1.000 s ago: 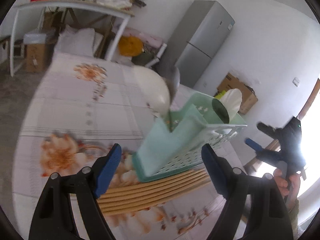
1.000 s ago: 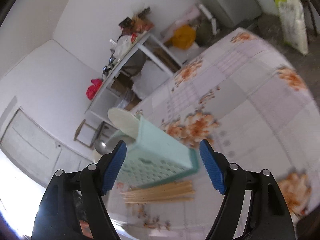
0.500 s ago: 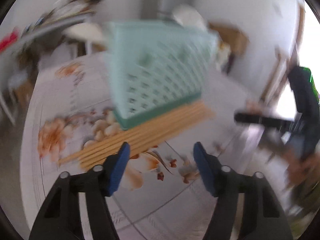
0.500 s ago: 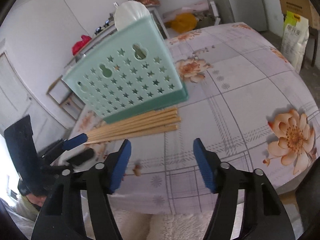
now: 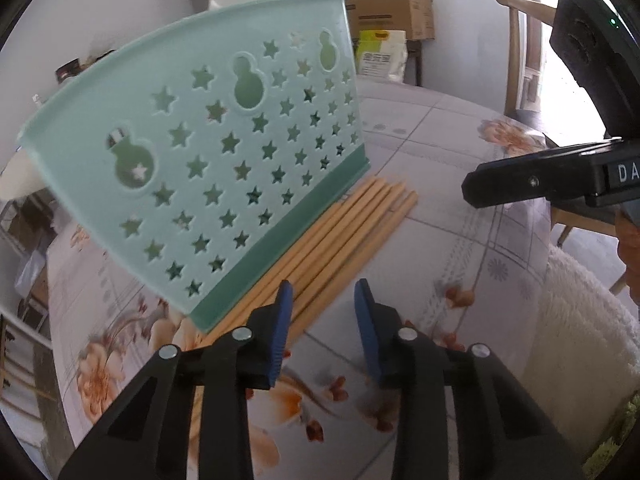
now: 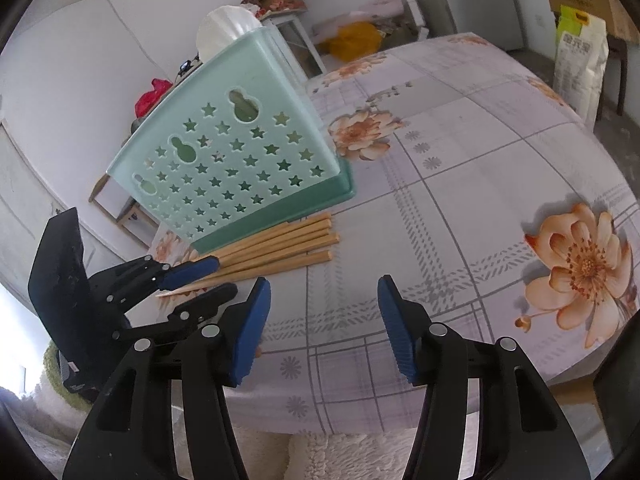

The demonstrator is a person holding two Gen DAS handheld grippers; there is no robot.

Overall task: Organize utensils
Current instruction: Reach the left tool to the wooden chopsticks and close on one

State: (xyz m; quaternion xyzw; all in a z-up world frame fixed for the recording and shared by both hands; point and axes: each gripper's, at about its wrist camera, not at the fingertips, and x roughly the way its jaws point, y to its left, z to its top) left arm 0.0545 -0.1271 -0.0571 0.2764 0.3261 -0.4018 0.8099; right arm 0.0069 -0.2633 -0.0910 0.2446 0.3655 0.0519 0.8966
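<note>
Floral tablecloth point(image 6: 460, 200) covers the table. Mint utensil basket point(image 5: 208, 152) with star cut-outs stands on it, beyond both sets of jaws; white ladle bowl point(image 6: 226, 26) pokes above its rim.

Bundle of wooden chopsticks point(image 5: 340, 240) lies flat along the basket's base, touching it.

Left gripper point(image 5: 323, 320): jaws narrowly parted and closing. The near ends of the chopsticks sit just ahead of its tips, beside the left blue pad; none gripped.

Right gripper point(image 6: 322, 316): jaws spread wider, also closing, only cloth between them. Chopsticks lie ahead and to the left, apart from its tips.
</note>
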